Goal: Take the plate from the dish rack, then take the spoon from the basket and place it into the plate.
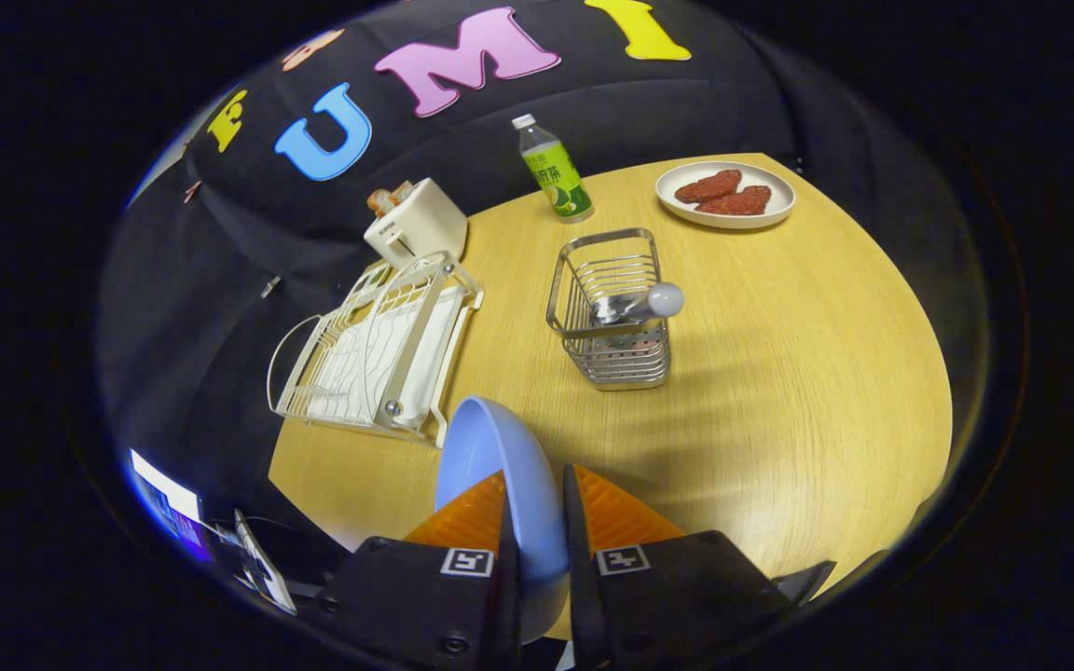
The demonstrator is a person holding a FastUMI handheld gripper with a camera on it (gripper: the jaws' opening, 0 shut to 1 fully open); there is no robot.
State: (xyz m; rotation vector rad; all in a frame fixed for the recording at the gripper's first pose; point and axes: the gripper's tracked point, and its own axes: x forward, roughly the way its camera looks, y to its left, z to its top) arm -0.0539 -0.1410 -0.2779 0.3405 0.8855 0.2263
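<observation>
A light blue plate (490, 457) stands on edge between my fingers, with my gripper (534, 499) shut on its rim, held above the wooden table (779, 373). The white wire dish rack (378, 349) lies just beyond the plate, to the left of it. Ahead of the fingers stands a metal wire basket (613, 308). A spoon (644, 303) leans in the basket, its rounded pale end poking over the right rim.
A white toaster (416, 222) with bread sits behind the rack. A green-labelled bottle (556, 172) stands beyond the basket. A white plate with reddish food (725, 194) lies at the far right. A lit screen (169, 503) shows off the table's left edge.
</observation>
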